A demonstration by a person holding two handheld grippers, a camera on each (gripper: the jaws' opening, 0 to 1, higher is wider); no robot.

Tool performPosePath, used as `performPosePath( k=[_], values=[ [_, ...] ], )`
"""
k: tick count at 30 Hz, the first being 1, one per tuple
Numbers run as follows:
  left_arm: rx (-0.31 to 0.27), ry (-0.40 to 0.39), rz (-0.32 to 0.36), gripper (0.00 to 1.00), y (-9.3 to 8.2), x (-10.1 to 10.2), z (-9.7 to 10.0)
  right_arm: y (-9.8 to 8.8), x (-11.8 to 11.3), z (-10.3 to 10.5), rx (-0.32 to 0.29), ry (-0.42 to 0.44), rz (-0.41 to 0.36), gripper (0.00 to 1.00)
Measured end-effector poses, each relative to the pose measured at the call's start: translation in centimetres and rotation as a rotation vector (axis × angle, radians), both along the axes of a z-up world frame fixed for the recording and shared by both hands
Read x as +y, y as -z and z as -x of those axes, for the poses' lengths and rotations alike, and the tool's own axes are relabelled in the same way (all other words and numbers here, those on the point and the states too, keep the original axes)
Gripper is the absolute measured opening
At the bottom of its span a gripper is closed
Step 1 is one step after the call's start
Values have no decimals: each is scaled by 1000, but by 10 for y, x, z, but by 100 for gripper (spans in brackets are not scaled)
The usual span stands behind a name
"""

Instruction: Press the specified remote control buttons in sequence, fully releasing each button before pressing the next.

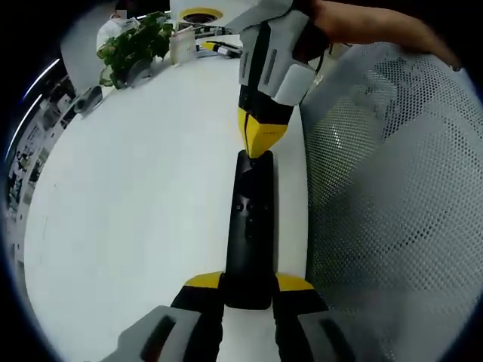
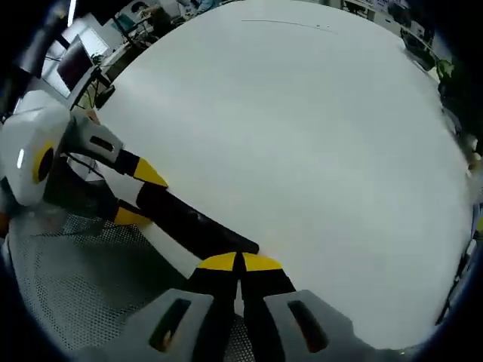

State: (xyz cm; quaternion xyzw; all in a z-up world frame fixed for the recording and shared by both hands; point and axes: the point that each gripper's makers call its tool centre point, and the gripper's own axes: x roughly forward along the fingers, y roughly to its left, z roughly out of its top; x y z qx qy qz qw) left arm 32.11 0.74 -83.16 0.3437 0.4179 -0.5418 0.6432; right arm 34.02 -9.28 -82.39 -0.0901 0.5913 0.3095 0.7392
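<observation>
A long black remote control [image 1: 251, 219] lies lengthwise between the yellow-tipped jaws of my left gripper [image 1: 249, 283], which is shut on its near end. My right gripper [image 1: 260, 143] comes in from above, held by a person's hand [image 1: 362, 23]. Its yellow tips are shut together and rest on the remote's far end. In the right gripper view, my right gripper [image 2: 240, 262] has its tips closed over the end of the remote [image 2: 192, 222]. The left gripper [image 2: 142, 196] clamps the other end, by the table's edge.
The white table [image 1: 136, 188] spreads wide to the left. A grey mesh chair [image 1: 392, 188] stands close against its right edge, and its mesh [image 2: 75, 279] lies under the grippers. A potted plant [image 1: 136, 45] and small clutter stand at the far end.
</observation>
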Motion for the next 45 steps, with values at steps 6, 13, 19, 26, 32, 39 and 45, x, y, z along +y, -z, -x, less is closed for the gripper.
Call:
performPosePath(
  k=[6,13,19,26,32,39,45],
  values=[
    [-4,1,7,24,0,0,0,0,-2,-1,67,100,-55,0],
    [-6,4,8,24,0,0,0,-1,-1,0,71,105,-53,0],
    [-5,5,7,24,0,0,0,-5,-1,-5,51,118,-66,0],
    [-4,5,5,24,0,0,0,-7,6,-3,73,122,-105,0],
    [-4,7,8,24,0,0,0,-5,9,0,101,125,-120,0],
    [-4,6,8,24,0,0,0,-3,11,3,119,125,-124,0],
    [-4,6,8,24,0,0,0,-2,12,4,127,123,-119,0]
  ],
)
